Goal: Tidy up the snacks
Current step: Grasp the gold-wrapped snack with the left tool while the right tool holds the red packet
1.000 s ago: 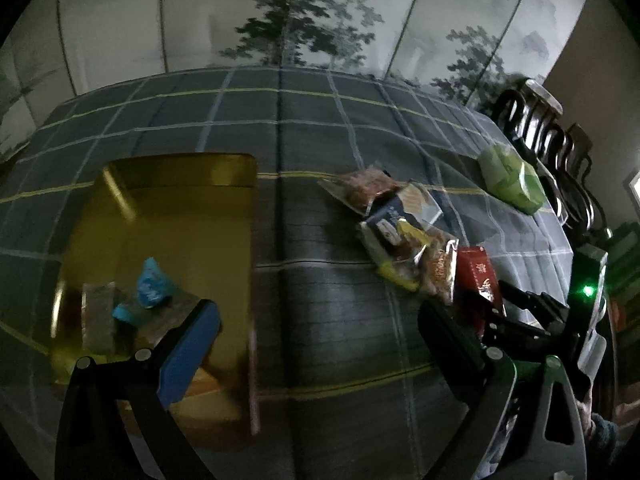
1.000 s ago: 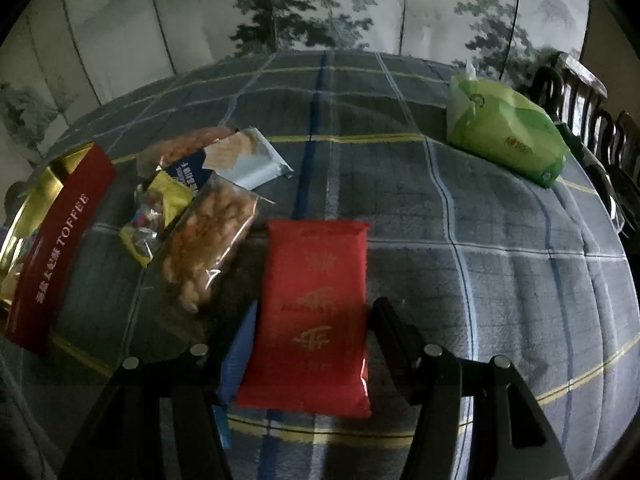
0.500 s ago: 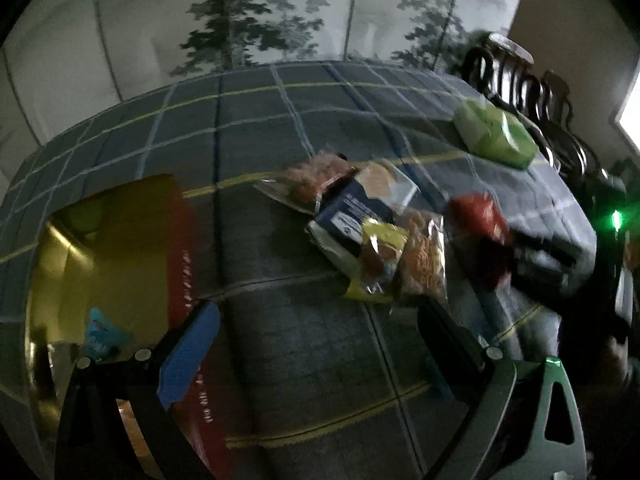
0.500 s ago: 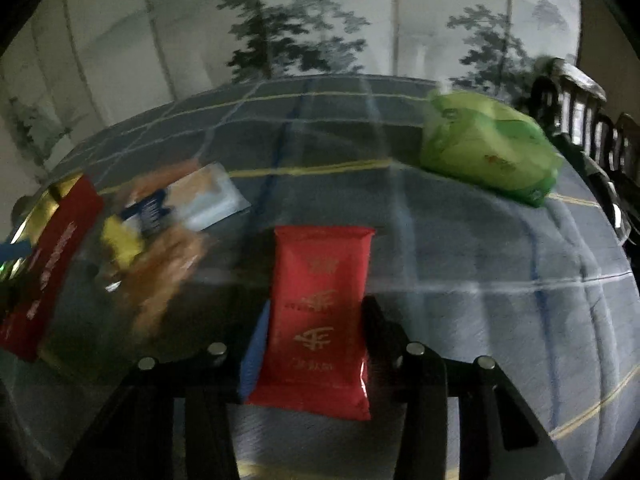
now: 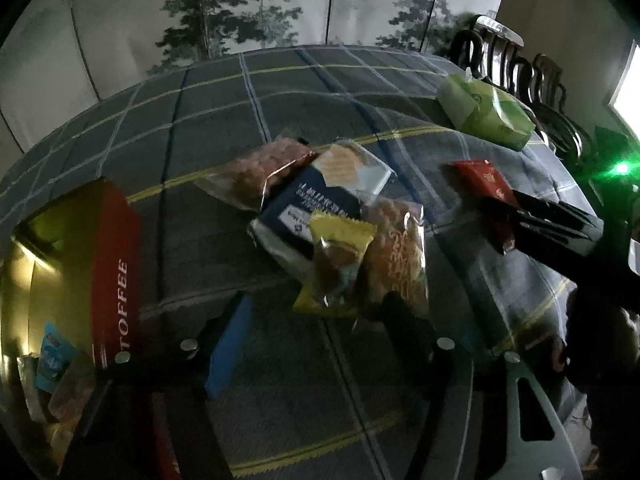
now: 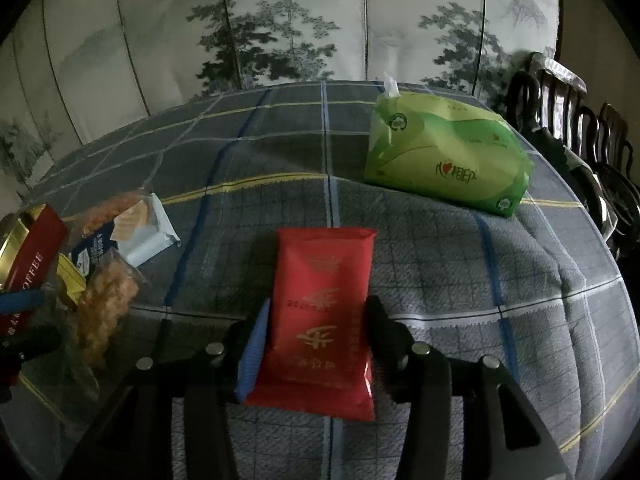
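Note:
My right gripper is shut on a red snack packet and holds it over the checked tablecloth; the packet also shows in the left wrist view. My left gripper is open and empty, just in front of a pile of snacks: a yellow packet, a clear bag of orange snacks, a blue and white biscuit pack and another clear bag. A red and gold toffee tin stands open at the left with a blue packet inside.
A green tissue pack lies at the back right of the table. Dark wooden chairs stand beyond the table's right edge. A painted folding screen stands behind the table. The tin also shows at the left of the right wrist view.
My left gripper has swung from over the tin to the right, toward the snack pile. My right gripper has closed on the red packet and lifted it away from the pile.

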Motion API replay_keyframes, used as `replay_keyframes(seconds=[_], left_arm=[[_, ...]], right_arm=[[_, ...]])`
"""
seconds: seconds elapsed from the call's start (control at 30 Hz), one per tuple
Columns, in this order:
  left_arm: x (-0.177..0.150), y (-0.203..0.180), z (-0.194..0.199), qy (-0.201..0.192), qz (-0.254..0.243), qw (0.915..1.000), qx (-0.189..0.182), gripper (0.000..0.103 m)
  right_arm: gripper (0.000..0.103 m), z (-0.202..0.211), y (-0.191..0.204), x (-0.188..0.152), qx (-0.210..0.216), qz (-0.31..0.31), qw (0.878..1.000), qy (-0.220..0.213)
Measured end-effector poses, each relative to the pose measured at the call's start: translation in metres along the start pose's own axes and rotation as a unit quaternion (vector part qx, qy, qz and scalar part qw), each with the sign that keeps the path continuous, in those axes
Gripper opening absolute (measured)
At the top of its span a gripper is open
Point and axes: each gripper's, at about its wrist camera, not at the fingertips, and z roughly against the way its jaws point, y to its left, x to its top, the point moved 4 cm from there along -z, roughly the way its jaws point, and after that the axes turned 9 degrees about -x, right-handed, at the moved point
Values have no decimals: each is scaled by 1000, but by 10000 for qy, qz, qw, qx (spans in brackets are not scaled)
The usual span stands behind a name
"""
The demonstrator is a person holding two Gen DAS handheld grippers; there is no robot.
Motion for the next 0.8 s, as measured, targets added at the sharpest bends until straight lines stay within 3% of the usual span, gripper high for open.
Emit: replay_keyframes(seconds=[0.1, 0.3, 0.47, 0.53, 0.8], left_arm=[[5, 0, -4, -18, 37, 10000, -7, 62], [13, -1, -12, -6, 126, 9999, -20, 49], [14, -3, -14, 10, 121, 9998, -140, 26], [14, -3, -13, 11, 120, 9998, -169, 22], [11, 0, 5, -103, 199, 9996, -176, 20]], right_arm=[[49, 0, 0, 0, 1, -3, 10000, -1], [50, 0, 0, 0, 4, -4, 10000, 0], [50, 0, 0, 0, 3, -9, 10000, 0], [50, 0, 0, 0, 1, -7, 10000, -1], [50, 0, 0, 0, -1, -9, 10000, -2]])
